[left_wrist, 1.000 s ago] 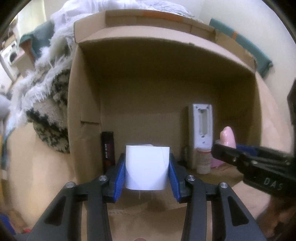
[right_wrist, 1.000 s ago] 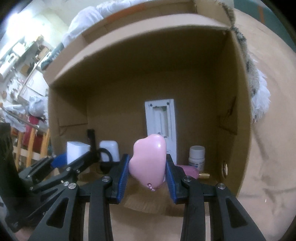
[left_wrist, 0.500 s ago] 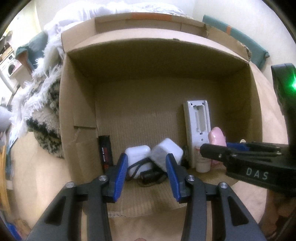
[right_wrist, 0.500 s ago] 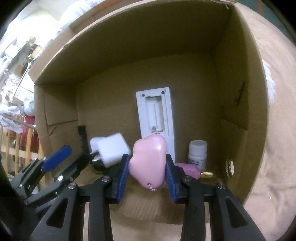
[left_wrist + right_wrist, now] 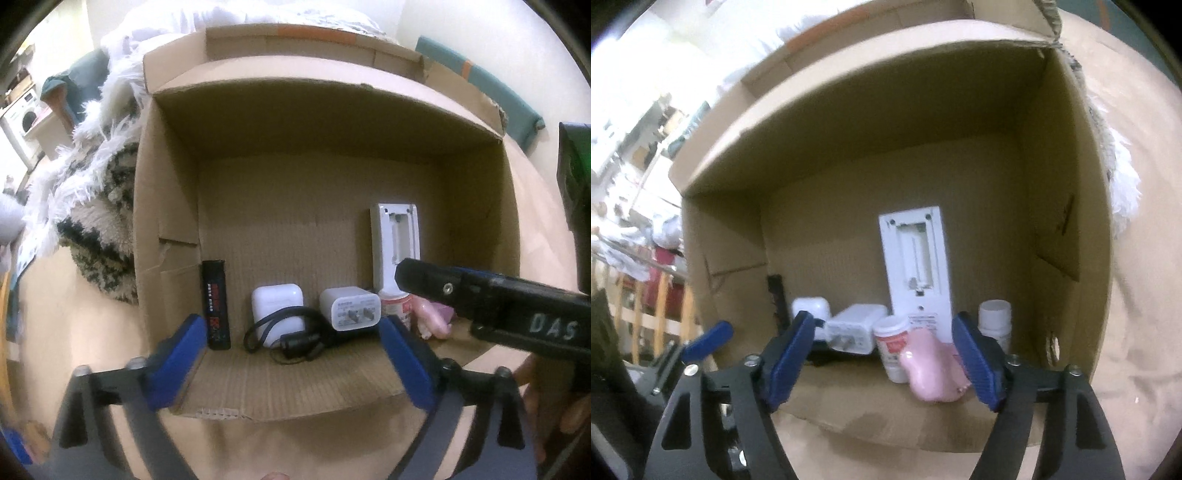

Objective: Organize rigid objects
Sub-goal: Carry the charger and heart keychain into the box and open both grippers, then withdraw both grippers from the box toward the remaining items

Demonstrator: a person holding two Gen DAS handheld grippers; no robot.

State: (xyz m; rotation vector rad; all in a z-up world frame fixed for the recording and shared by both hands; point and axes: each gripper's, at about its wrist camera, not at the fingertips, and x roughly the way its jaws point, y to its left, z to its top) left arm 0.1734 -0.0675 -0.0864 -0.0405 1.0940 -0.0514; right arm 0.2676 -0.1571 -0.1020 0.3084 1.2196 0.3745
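A row of small items lines the back of the cardboard box (image 5: 173, 206), low in the frame: an upright black lighter (image 5: 215, 303) at left, a white earbud case (image 5: 277, 308) with a black looped cord (image 5: 291, 338), then a white charger plug (image 5: 350, 308) with prongs facing out. Right of centre, a tall white remote (image 5: 916, 266) leans against the back wall, with a red-labelled bottle (image 5: 892, 347), a pink heart-shaped object (image 5: 929, 363) and a white bottle (image 5: 994, 319) at its foot.

A tan, cloth-like surface (image 5: 85, 325) spreads across the foreground. To the left lies a shaggy white blanket with black patches (image 5: 99, 192), heaped against pale bedding (image 5: 258, 14). A cream wall (image 5: 480, 33) rises behind, with a teal cushion (image 5: 498, 96) at its foot. Far left, a white washing machine (image 5: 20, 118) stands in a bright corner. From the other side, cluttered shelves (image 5: 639, 147) and a wooden rack with red cloth (image 5: 661, 291) show, overexposed
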